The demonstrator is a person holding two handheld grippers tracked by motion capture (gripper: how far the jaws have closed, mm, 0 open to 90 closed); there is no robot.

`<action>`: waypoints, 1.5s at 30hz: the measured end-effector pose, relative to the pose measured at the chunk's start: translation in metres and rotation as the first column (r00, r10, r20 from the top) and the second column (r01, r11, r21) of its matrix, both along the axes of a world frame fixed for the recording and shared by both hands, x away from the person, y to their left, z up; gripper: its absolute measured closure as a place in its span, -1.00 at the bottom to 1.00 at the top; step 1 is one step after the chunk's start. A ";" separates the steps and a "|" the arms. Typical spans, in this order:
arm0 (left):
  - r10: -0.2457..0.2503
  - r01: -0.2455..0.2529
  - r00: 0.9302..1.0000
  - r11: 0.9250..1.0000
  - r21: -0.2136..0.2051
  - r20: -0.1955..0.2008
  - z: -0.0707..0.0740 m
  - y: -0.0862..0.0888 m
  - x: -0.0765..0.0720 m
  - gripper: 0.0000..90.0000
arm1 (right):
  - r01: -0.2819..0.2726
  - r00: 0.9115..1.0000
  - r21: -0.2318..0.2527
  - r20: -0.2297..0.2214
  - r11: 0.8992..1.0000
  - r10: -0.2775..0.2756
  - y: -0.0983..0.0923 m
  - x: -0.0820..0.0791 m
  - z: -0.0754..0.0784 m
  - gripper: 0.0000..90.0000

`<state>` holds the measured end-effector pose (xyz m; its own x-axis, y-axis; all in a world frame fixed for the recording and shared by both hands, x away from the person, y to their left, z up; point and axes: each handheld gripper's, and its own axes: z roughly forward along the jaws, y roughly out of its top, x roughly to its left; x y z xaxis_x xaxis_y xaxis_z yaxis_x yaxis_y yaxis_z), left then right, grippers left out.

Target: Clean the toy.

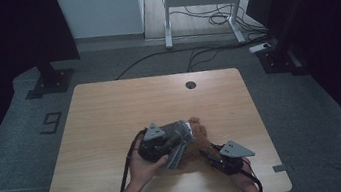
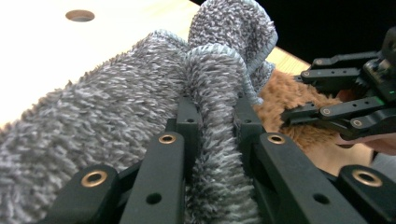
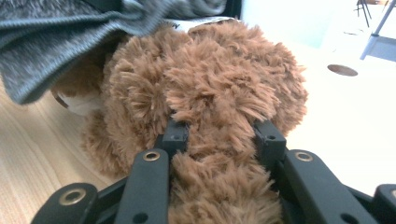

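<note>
A grey fluffy cloth (image 2: 116,107) lies draped over a brown plush toy (image 3: 210,88) near the table's front middle. My left gripper (image 2: 217,121) is shut on a bunched fold of the grey cloth (image 1: 177,140), which rises between its jaws. My right gripper (image 3: 222,140) is shut on the brown plush toy (image 1: 198,145), fur bulging between its black jaws. In the left gripper view the right gripper (image 2: 350,102) shows at the right, against the toy (image 2: 289,102). In the right gripper view the cloth (image 3: 70,32) hangs over the toy's upper left.
The wooden table (image 1: 110,114) has a round cable hole (image 1: 190,84) near its far edge. A white desk frame (image 1: 205,0) with cables stands on the floor beyond. Dark stands flank the table at the far left and right.
</note>
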<state>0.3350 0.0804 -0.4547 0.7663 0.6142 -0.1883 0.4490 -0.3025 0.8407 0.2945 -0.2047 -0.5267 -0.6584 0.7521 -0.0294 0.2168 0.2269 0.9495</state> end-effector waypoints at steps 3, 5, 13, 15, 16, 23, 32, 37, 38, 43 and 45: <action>0.029 -0.029 1.000 0.999 -0.028 0.012 0.001 0.017 -0.003 0.72 | -0.007 1.000 0.004 0.002 1.000 0.007 -0.001 0.000 -0.001 0.45; 0.058 -0.058 0.998 0.998 -0.028 0.018 0.000 0.030 -0.003 0.71 | -0.007 1.000 0.012 -0.004 1.000 0.007 -0.002 0.000 -0.001 0.45; 0.135 -0.137 0.991 0.981 -0.139 -0.022 -0.018 0.081 -0.007 0.72 | -0.015 1.000 0.024 -0.008 1.000 0.015 -0.003 0.000 -0.003 0.44; 0.148 -0.150 0.989 0.980 -0.133 -0.029 -0.018 0.090 -0.007 0.72 | -0.015 1.000 0.028 -0.011 0.999 0.016 -0.003 -0.001 -0.003 0.44; 0.167 -0.169 0.986 0.977 -0.130 -0.028 -0.018 0.096 -0.008 0.72 | -0.017 1.000 0.025 -0.010 1.000 0.017 -0.003 -0.001 -0.003 0.44; 0.212 -0.212 0.977 0.972 -0.099 -0.011 -0.018 0.103 -0.008 0.72 | -0.014 1.000 0.032 -0.012 0.999 0.014 -0.004 0.000 -0.003 0.44; 0.054 -0.051 0.998 0.995 -0.091 0.023 0.024 0.027 0.009 0.72 | 0.001 1.000 0.034 -0.009 0.999 -0.001 -0.004 0.000 -0.003 0.44; -0.024 0.025 0.999 0.998 -0.052 0.029 0.037 -0.020 0.016 0.72 | 0.004 1.000 0.027 -0.009 1.000 -0.003 -0.003 0.001 -0.002 0.44; -0.033 0.034 0.999 0.998 -0.046 0.026 0.038 -0.026 0.016 0.72 | 0.003 1.000 0.029 -0.011 1.000 -0.003 -0.003 0.001 -0.003 0.44; -0.075 0.075 0.997 0.997 0.015 0.006 0.029 -0.059 0.018 0.71 | 0.007 1.000 0.033 -0.012 0.999 -0.007 -0.003 0.001 -0.003 0.44; -0.083 0.083 0.997 0.995 0.053 0.002 0.017 -0.068 0.016 0.71 | 0.008 1.000 0.032 -0.015 0.999 -0.007 -0.003 0.001 -0.003 0.44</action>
